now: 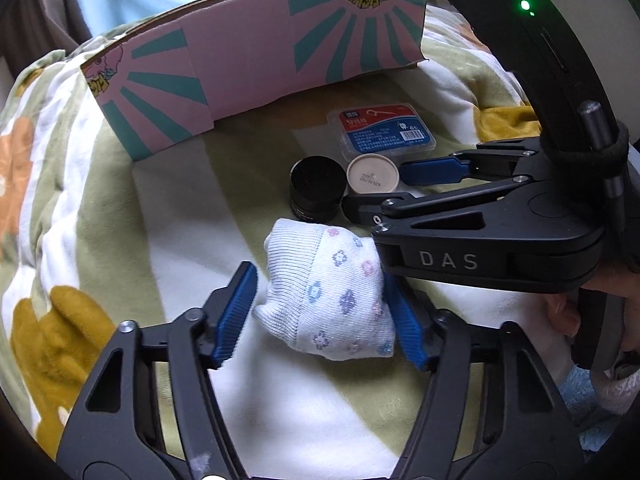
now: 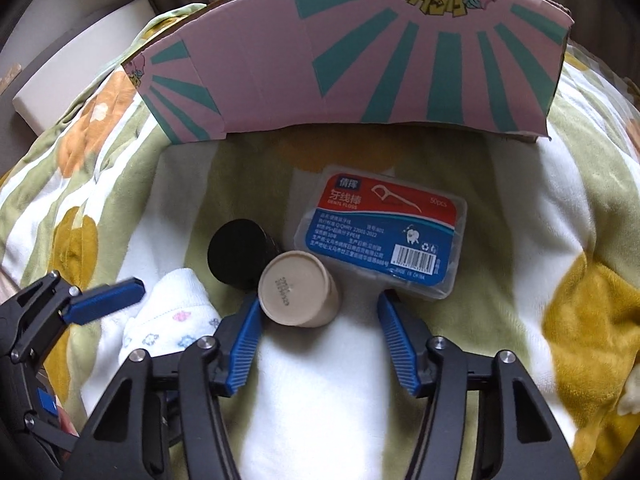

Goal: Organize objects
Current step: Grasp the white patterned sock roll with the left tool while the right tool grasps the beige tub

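I read "DAS" in pale letters on the black body of the right tool [image 1: 374,194]. The floss pick box [image 2: 380,236] has a label reading "GENTL FLOSS", "50pcs" and "MADE IN CHINA" beside a barcode; its smaller print is unreadable.

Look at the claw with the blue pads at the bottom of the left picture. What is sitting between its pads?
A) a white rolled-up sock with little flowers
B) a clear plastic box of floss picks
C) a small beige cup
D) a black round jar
A: the white rolled-up sock with little flowers lies between the blue pads of the left gripper.
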